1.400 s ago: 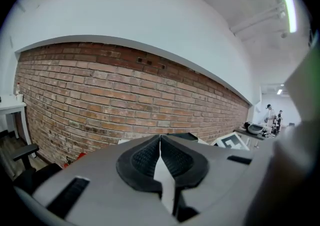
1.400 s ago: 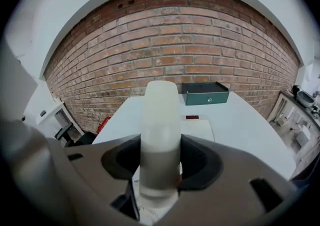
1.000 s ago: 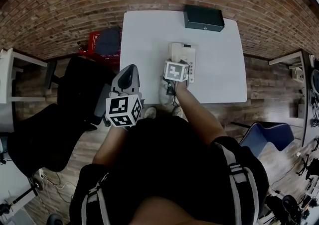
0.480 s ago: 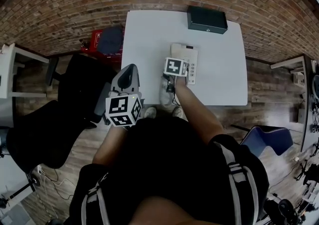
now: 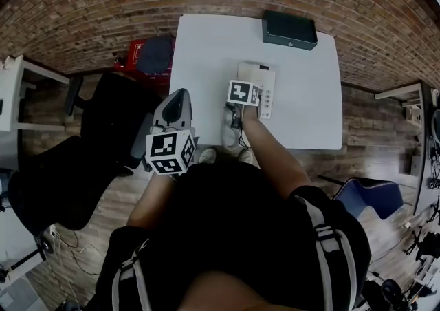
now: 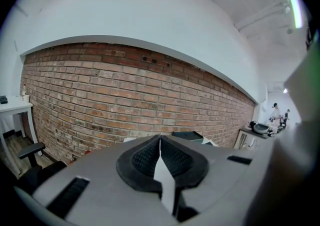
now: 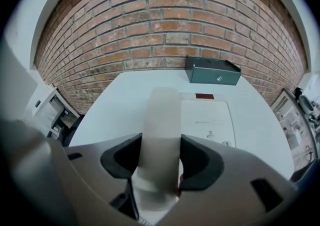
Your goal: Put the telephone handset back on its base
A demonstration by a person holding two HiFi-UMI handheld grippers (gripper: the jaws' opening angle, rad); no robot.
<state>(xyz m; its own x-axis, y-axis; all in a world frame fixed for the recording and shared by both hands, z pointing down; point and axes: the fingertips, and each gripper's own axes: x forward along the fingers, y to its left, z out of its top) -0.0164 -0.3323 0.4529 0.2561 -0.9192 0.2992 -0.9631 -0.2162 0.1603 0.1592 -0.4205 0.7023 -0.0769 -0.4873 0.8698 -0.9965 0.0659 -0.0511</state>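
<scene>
My right gripper point(image 7: 161, 162) is shut on the pale telephone handset point(image 7: 161, 115), whose long body runs forward between the jaws. The handset hangs just over the left side of the cream phone base point(image 7: 207, 120), which lies on the white table point(image 7: 115, 115). In the head view the right gripper point(image 5: 243, 82) sits over the base point(image 5: 267, 91), and its marker cube hides the handset. My left gripper point(image 5: 176, 102) is held off the table's left edge. Its pads point(image 6: 150, 156) meet with nothing between them.
A dark green box point(image 5: 289, 29) stands at the table's far edge, beyond the base, also the box point(image 7: 212, 72) in the right gripper view. A black office chair point(image 5: 103, 131) and a red crate with a dark bag point(image 5: 148, 55) are left of the table. A brick wall lies behind.
The right gripper with the handset has edged slightly farther over the base. The left gripper has stayed where it was.
</scene>
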